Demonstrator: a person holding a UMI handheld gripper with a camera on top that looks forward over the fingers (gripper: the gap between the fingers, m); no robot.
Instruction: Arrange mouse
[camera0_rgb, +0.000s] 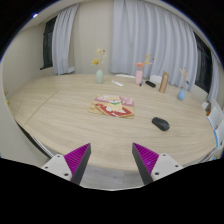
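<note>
- Mouse first: the small dark, rounded computer mouse (160, 123) lies flat on the pale wood-grain round table (60, 115), well beyond my fingers and off toward the right one, with bare tabletop all around it.
- My gripper (113, 160) hangs above the near side of the table, its two fingers with magenta pads (77, 157) spread wide apart and holding nothing.
- I judge the mouse light and rigid, a hard plastic shell with a smooth, curved top that would let the pads slide off if I squeezed high on the dome.
- Best hold, as I see it: across its two long flanks, low down near the table, where the sides are closer to parallel.
- It should stand a firm pinch, though I would keep pressure off the buttons at the front; I cannot tell from here which end that is, nor whether a cable trails from it.
- Just to its left sits a flat mat with a colourful printed picture (112, 107), apart from the mouse.
- Farther back stand a pale green vase of flowers (99, 73), a pink bottle (139, 75) and a few other containers, well clear of my reach line.
</note>
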